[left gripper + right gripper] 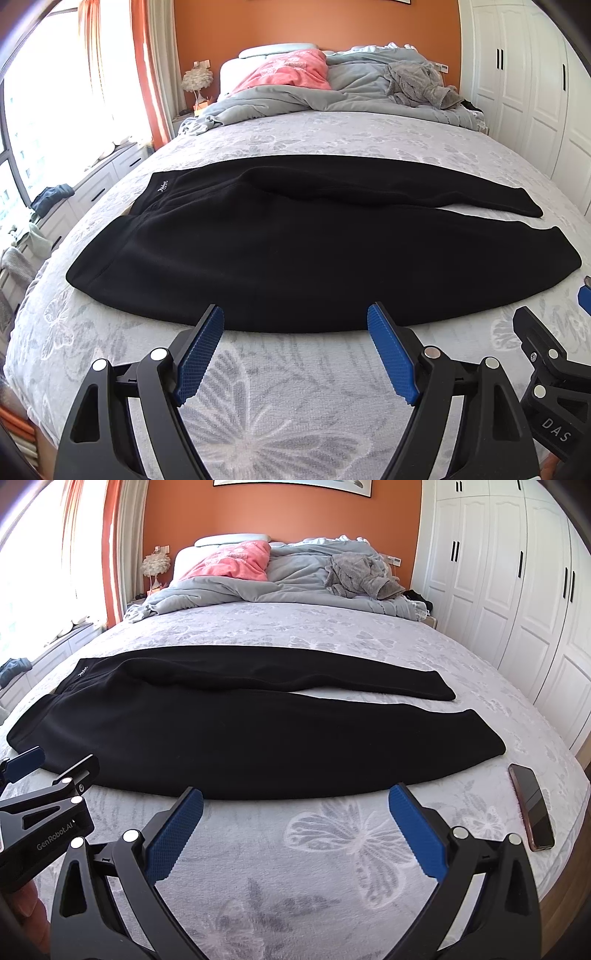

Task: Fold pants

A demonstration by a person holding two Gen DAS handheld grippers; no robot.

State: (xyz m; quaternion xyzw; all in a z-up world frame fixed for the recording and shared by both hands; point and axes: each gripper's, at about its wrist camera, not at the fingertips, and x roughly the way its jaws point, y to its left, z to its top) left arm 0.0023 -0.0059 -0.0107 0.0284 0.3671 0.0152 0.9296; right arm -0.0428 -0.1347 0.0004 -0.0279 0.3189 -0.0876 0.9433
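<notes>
Black pants [236, 251] lie spread flat across the bed, waistband at the left and the two leg ends at the right; they also show in the right wrist view [236, 734]. My left gripper [295, 314] is open and empty, just short of the near edge of the near leg. My right gripper [295, 795] is open and empty, also just short of that near edge, further right. Each gripper shows at the edge of the other's view.
A butterfly-print bedsheet [332, 849] covers the bed. A phone [532, 805] lies at the bed's right edge. A grey duvet [295, 99], pink pillow [291, 70] and grey clothes [417, 85] lie at the headboard. White wardrobes [517, 590] stand at the right.
</notes>
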